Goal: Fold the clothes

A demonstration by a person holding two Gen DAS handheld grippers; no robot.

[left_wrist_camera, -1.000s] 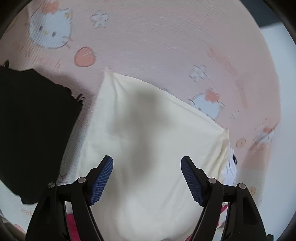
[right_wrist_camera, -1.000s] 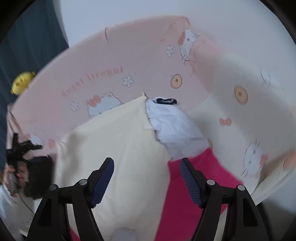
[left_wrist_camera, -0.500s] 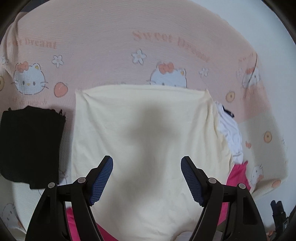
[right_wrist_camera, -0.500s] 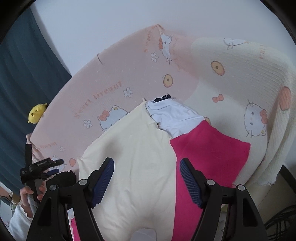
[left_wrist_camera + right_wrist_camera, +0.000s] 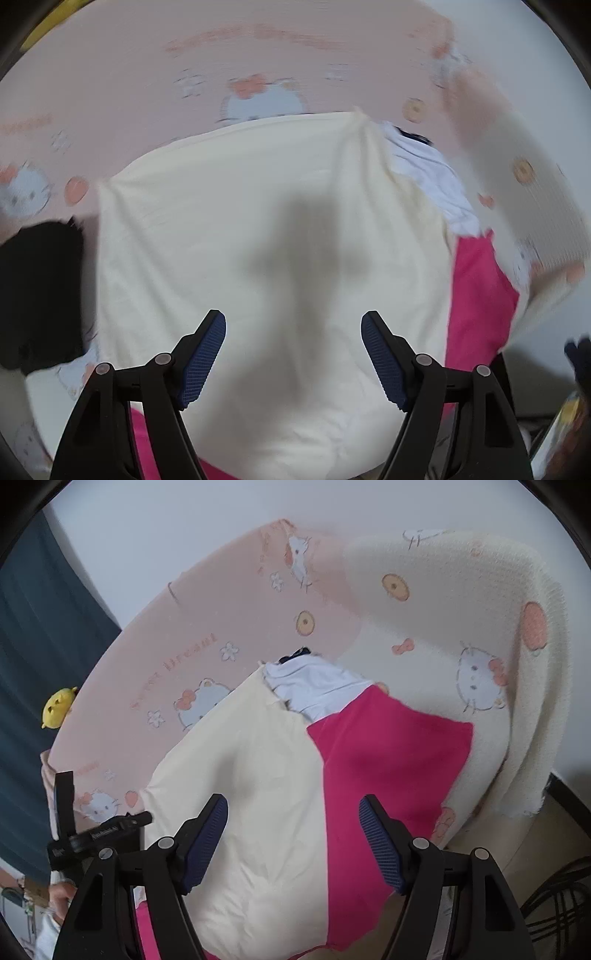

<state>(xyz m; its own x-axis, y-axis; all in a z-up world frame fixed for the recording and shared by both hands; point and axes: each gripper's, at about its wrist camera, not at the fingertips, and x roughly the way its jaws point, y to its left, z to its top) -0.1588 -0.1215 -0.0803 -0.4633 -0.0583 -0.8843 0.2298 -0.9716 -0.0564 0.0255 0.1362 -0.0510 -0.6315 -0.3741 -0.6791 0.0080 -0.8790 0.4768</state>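
Hovering over cream garment (image 5: 266, 229), both grippers gape; pink garment (image 5: 388, 760) rt.

Setting: domestic room, most likely a bedroom. Evidence: a surface spread with a pink and cream cartoon-cat blanket (image 5: 229, 627) lettered with a "Sweet Dream" motif; loose garments laid on it, namely a cream garment (image 5: 251, 775), a magenta garment (image 5: 388, 753), a white garment (image 5: 314, 686) and a black garment (image 5: 40, 291). Further evidence: a dark teal curtain (image 5: 40, 627), a small yellow plush toy (image 5: 57, 706) and a plain white wall (image 5: 184, 524).
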